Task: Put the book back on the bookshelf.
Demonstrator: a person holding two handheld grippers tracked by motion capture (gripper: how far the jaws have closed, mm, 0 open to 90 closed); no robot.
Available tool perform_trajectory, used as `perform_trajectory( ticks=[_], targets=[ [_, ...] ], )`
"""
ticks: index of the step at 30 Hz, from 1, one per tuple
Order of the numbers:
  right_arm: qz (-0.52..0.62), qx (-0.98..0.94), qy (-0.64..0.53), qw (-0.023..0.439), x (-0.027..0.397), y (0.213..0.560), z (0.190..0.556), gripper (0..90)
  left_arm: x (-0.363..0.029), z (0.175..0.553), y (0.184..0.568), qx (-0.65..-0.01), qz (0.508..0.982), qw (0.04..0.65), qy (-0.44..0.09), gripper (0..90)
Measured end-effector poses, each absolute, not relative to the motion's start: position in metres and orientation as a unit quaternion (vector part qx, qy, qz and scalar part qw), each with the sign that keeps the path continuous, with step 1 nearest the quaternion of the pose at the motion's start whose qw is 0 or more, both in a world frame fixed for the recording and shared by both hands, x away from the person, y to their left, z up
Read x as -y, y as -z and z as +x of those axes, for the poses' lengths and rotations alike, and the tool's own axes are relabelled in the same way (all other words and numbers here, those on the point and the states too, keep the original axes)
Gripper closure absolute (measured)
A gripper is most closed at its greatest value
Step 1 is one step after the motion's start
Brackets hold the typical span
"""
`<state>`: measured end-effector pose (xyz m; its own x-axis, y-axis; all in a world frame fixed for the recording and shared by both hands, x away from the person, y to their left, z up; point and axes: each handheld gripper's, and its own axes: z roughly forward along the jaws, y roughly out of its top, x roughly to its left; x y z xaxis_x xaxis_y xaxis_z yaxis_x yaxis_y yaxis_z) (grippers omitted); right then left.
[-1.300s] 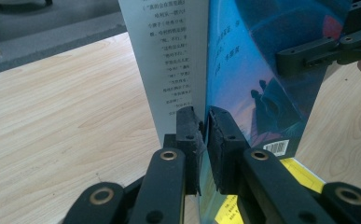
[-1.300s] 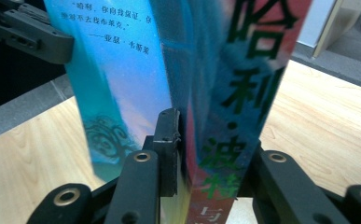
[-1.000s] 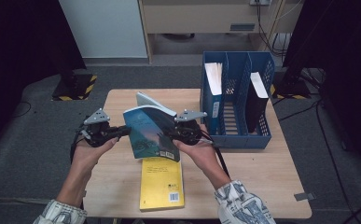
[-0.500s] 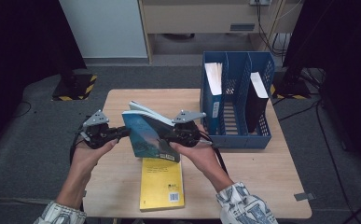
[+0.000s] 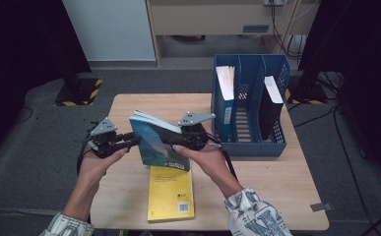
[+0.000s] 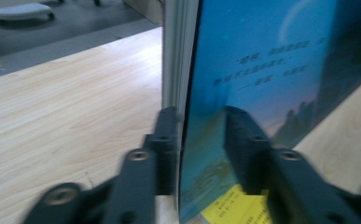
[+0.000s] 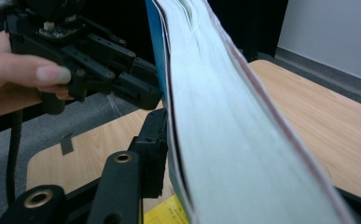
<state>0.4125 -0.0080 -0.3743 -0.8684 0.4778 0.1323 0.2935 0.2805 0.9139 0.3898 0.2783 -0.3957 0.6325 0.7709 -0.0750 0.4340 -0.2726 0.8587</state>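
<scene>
A blue-covered book [image 5: 161, 142] is held up on edge above the table, with a gripper at each side. My left gripper [image 5: 131, 141] straddles its left edge. Its jaws have just been opening, and in the left gripper view [image 6: 201, 112] the cover [image 6: 271, 60] stands between them with the pads eased off. My right gripper [image 5: 180, 140] is shut on the book's right side. Its jaws have eased slightly wider, but one finger [image 7: 150, 140] still presses the cover beside the page block [image 7: 225, 121]. The other finger is hidden. A yellow book [image 5: 171, 194] lies flat below.
A blue file rack [image 5: 249, 142] stands at the table's right rear with a white-paged book [image 5: 226, 81] and a dark book [image 5: 271, 98] upright in its slots. The wooden table [image 5: 276, 196] shows bare wood at front right and far left. Grey floor surrounds it.
The blue book has tipped a little and shifted slightly left between the hands. Both hands stay nearly where they were.
</scene>
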Motion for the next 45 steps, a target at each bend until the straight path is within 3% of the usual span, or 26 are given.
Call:
perform_trajectory(
  ticks=[5,16,24,45],
  targets=[
    [0.244,-0.793,-0.552,0.080,0.009,0.376,0.413,62.7,-0.282,0.381,0.417,-0.415,0.762,0.461,-0.189,39.0],
    [0.242,-0.789,-0.560,0.075,0.008,0.379,0.415,65.7,-0.282,0.356,0.483,-0.471,0.747,0.429,-0.189,14.9],
    [0.243,-0.786,-0.563,0.078,0.007,0.381,0.418,69.8,-0.293,0.358,0.492,-0.486,0.740,0.427,-0.182,9.1],
    [0.344,-0.758,-0.548,0.084,0.013,0.373,0.434,73.9,-0.299,0.366,0.510,-0.487,0.770,0.370,-0.183,9.0]
  ],
)
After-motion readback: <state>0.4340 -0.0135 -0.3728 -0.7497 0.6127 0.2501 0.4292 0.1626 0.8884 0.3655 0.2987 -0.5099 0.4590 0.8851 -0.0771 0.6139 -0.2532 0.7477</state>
